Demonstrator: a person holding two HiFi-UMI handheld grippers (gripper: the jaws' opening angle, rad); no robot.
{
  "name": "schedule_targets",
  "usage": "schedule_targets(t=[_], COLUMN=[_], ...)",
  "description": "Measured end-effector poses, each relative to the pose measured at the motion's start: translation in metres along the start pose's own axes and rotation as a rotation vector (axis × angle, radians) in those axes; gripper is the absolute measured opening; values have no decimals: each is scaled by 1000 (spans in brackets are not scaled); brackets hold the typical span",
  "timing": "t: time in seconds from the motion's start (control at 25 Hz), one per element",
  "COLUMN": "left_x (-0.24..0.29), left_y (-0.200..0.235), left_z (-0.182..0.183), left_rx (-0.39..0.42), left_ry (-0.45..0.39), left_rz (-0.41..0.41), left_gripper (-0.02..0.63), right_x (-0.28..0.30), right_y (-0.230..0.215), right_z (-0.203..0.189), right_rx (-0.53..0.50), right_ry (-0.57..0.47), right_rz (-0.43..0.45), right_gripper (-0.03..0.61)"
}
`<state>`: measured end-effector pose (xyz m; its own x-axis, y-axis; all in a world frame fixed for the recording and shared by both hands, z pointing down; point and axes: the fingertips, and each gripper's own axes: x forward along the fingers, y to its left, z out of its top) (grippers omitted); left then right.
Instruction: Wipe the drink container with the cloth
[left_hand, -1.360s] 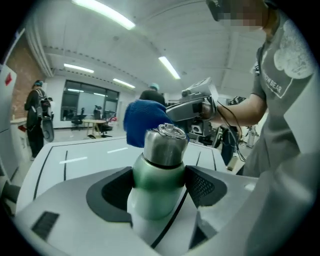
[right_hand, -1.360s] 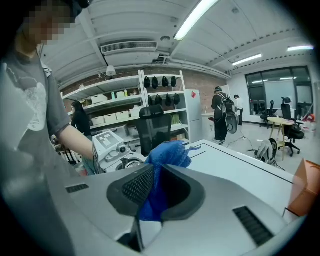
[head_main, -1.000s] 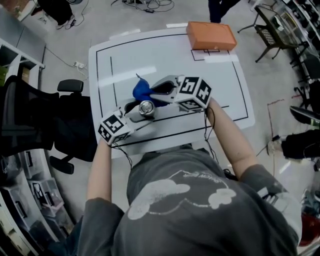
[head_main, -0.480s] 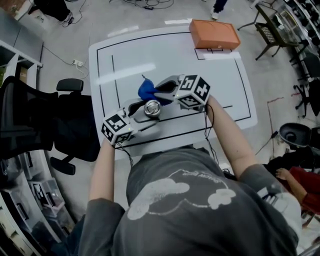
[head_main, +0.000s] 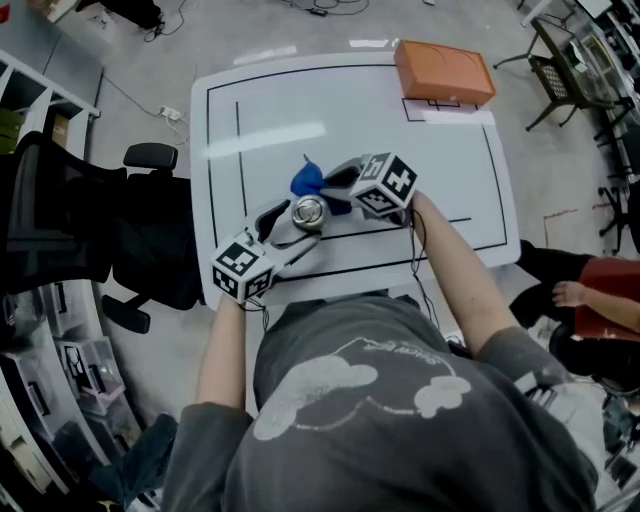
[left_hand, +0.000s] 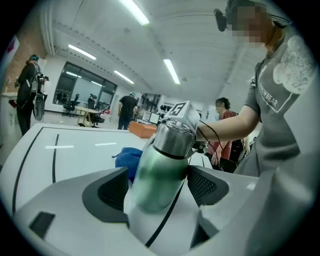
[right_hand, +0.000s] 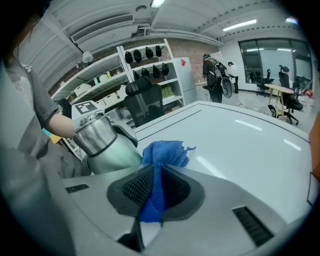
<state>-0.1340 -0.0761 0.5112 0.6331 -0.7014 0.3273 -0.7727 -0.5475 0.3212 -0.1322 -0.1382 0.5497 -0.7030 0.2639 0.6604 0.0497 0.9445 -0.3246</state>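
Bottle (left_hand: 162, 167) stands between the jaws of your left gripper (left_hand: 159, 187), just opened wide; your right gripper (right_hand: 155, 189) pinches the blue cloth (right_hand: 165, 152).

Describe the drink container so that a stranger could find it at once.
Start from the white table with black lines. Towards the person's side, beside the blue cloth, is a bottle. It alone has a green metal body and a silver cap.

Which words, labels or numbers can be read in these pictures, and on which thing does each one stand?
"SNOWBEAR", as far as it reads: on the grey shirt.
Square patterns only, no letters: marker cubes.
No print visible: bottle, cloth, orange box.
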Motion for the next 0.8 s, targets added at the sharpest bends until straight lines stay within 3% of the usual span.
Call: schedule_targets(t=[0.32, 0.64, 0.8], left_x=[-8, -14, -3], left_y=[1, -12, -21], left_z=[-4, -4, 3], left_rx=[-65, -149, -174], left_ry=[-50, -123, -156], left_rz=[205, 522, 663], left_gripper=[362, 360, 362], right_x=[-8, -47, -65], right_y=[-1, 3, 8], right_z=[-11, -11, -18], right_rx=[-4, -21, -44], right_ry=[-31, -131, -155], right_rz=[-48, -136, -137], right_gripper=[48, 48, 49])
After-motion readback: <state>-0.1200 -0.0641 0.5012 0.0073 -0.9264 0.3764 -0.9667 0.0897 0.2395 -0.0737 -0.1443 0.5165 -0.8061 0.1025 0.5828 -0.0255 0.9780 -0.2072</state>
